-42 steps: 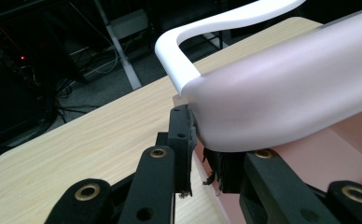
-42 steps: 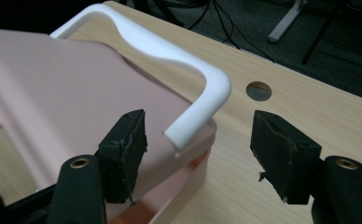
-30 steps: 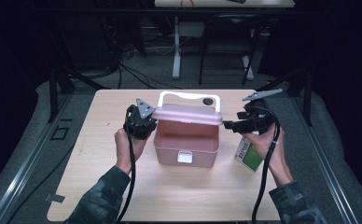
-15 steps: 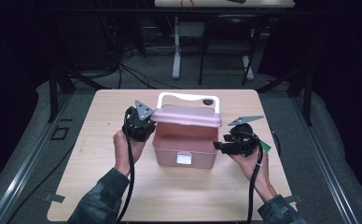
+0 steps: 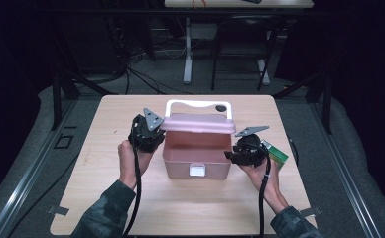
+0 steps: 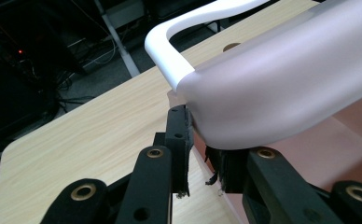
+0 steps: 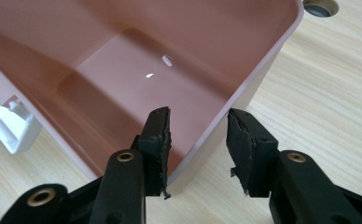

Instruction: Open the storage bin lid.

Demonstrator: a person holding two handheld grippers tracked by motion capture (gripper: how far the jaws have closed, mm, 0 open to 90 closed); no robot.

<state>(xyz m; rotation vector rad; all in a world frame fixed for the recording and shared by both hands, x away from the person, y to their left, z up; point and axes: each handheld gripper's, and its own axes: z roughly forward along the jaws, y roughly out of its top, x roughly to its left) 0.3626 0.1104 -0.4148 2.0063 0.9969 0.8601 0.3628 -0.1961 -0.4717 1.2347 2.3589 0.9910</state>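
From the high view, a pink storage box (image 5: 196, 157) sits mid-worktop (image 5: 106, 198), its lid (image 5: 195, 123) tipped up and back with the white handle (image 5: 198, 105) standing above it. The left tool (image 5: 147, 133) is at the lid's left end, a hand wrapped around it. The right tool (image 5: 236, 154) is down at the box's right wall, and its jaws have just been closing. Just beyond that hand lies a small green packet (image 5: 276, 154) on the worktop. A white latch (image 5: 197, 171) marks the box's near face.

Over to the left gripper view: the left tool (image 6: 202, 154) has its jaws nearly together, clamped on the corner edge of the frosted pink lid (image 6: 281, 88), which bulges out above them. The white handle (image 6: 188, 32) curves away at the top, pale wood worktop (image 6: 86, 130) beneath.

Now the right gripper view: the right tool (image 7: 197, 144) straddles the box's side wall (image 7: 244, 88), one jaw inside the pink box (image 7: 123, 60), the other outside over the worktop (image 7: 328, 102). The inner jaw sits close against the wall; the outer jaw stands clear, with a gap showing, so no pinch here. The white latch (image 7: 9, 121) pokes out at the left, and a dark round hole (image 7: 320, 6) in the worktop shows at the top right.
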